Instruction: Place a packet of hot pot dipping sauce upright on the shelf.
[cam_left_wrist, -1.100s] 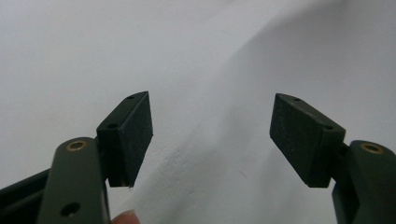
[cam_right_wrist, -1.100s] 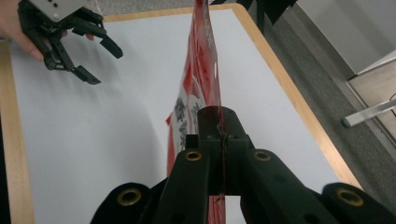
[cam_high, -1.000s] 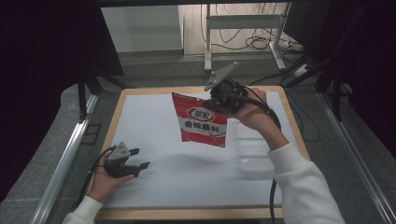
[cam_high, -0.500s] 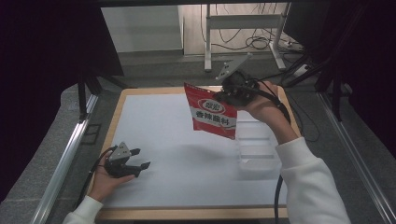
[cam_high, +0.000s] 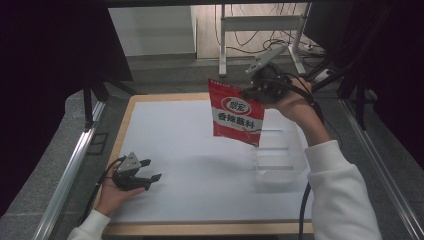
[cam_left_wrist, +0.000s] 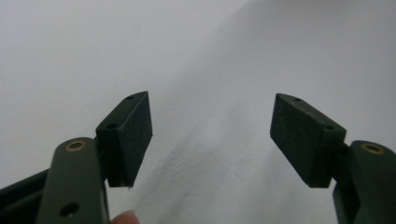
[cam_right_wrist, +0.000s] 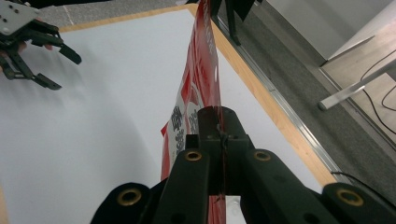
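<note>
A lab-like recording station; a white-topped table with a pale wooden rim (cam_high: 125, 130) sits inside black curtains (cam_high: 45, 75); beyond the table's far edge, a grey metal stand (cam_high: 260, 30) and loose black cables (cam_high: 250, 47) on a bare floor; aluminium rails (cam_high: 70, 170) flank the table.

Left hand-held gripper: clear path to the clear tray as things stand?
Probably yes. The left hand-held gripper is open on the bare white table; nothing lies between it and the clear tray, though the hanging red pouch dangles above it.

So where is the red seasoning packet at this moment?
In the high view the red seasoning packet hangs in the air at the table's far right, pinched at its top edge by the right gripper, just above the clear plastic container.
</note>
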